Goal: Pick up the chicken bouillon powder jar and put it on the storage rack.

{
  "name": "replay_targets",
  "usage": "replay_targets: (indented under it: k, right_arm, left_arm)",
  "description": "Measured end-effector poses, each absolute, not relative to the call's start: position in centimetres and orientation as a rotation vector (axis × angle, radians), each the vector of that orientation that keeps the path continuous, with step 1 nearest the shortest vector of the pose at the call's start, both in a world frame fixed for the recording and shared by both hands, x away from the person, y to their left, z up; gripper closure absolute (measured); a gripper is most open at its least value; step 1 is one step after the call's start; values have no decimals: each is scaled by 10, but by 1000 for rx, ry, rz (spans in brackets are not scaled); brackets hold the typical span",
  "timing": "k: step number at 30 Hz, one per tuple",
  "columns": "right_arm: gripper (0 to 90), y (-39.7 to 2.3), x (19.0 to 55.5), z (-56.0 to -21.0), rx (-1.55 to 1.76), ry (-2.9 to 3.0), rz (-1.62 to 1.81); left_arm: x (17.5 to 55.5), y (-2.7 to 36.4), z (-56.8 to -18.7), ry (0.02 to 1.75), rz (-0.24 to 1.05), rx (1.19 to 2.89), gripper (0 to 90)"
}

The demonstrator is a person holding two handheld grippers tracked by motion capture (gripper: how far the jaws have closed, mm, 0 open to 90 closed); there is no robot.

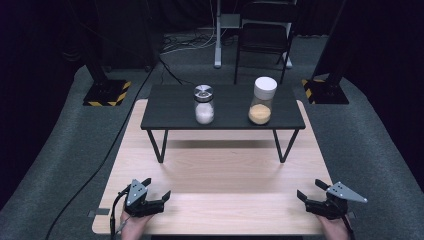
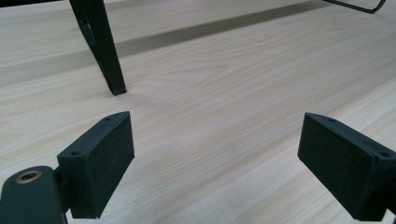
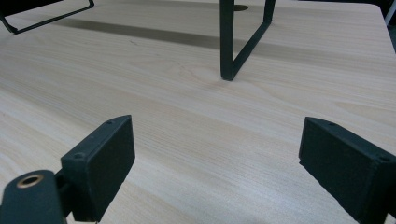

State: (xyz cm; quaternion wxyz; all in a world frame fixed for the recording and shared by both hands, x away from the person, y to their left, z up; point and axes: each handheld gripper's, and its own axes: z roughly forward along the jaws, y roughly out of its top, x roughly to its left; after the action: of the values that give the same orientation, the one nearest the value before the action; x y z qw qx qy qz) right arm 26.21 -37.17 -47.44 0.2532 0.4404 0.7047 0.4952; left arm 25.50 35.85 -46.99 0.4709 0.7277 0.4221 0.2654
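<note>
Jars (image 1: 204,104) stood on dark shelf (image 1: 170,115), well ahead of both grippers; glass likely smooth, fragile, part-filled, so grasp mid-body. Left gripper (image 1: 156,192) and right gripper (image 1: 311,190) low over table (image 1: 220,175), jaws apart, empty.

Two jars (image 1: 204,104) (image 1: 262,100) are standing apart on a black shelf (image 1: 170,117); it is resting on a wooden table (image 1: 220,175).

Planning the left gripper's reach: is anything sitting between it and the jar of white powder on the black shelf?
Nothing stands on the wooden table between the left gripper and the jar of white powder. But the jar stands up on the black shelf, so the shelf's front edge lies along a low, straight path.
</note>
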Motion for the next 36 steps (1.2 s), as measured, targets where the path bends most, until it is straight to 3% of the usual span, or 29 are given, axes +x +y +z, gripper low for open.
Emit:
replay_targets:
  k: [36]
  right_arm:
    - [94,-371,263,-474,1199,1925,1343]
  left_arm:
    - [256,358,-470,1037,647,1783,104]
